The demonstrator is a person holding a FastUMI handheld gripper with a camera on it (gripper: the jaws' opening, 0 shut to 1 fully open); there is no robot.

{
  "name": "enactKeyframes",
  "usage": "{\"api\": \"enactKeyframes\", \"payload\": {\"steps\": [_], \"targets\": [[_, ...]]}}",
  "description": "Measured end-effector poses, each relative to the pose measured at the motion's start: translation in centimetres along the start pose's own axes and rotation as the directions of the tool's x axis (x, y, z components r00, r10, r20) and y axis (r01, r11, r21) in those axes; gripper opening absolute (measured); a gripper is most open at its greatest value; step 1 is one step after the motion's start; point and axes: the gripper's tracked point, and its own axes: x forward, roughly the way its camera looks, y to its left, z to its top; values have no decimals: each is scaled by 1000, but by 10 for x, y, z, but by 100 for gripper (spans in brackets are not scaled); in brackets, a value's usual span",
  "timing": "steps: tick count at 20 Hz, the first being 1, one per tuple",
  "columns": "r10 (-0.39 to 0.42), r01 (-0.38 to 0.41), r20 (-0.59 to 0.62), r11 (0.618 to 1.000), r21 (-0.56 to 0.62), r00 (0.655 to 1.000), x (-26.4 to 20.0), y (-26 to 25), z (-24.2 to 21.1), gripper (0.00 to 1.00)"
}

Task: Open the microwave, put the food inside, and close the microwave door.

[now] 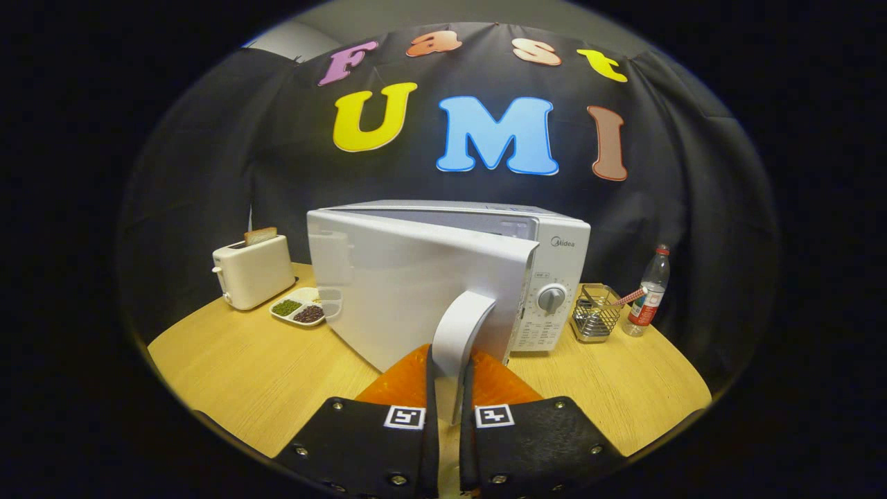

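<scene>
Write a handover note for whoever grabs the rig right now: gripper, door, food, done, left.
Gripper: shut on the door handle, both fingers pressing it.
Microwave: on the table, its door swung partly open.
Food tray: on the table between toaster and microwave, untouched.
Done: door partly opened.
Left: open it fully, release, load the tray, close the door.

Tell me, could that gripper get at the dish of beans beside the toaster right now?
Probably not yet. The gripper has its jaws clamped on the microwave door's handle, and the half-open door stands between it and the dish. It would have to let go and swing around the door.
</scene>
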Motion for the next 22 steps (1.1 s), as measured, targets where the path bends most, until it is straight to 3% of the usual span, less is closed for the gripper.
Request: {"api": "enactKeyframes", "payload": {"steps": [8,15,22], "targets": [[0,-4,121,1000,29,993,-55,88,-11,12],[-18,41,229,994,-97,973,-74,187,-11,11],[-127,143,205,987,-66,971,-72,222,-10,12]]}}
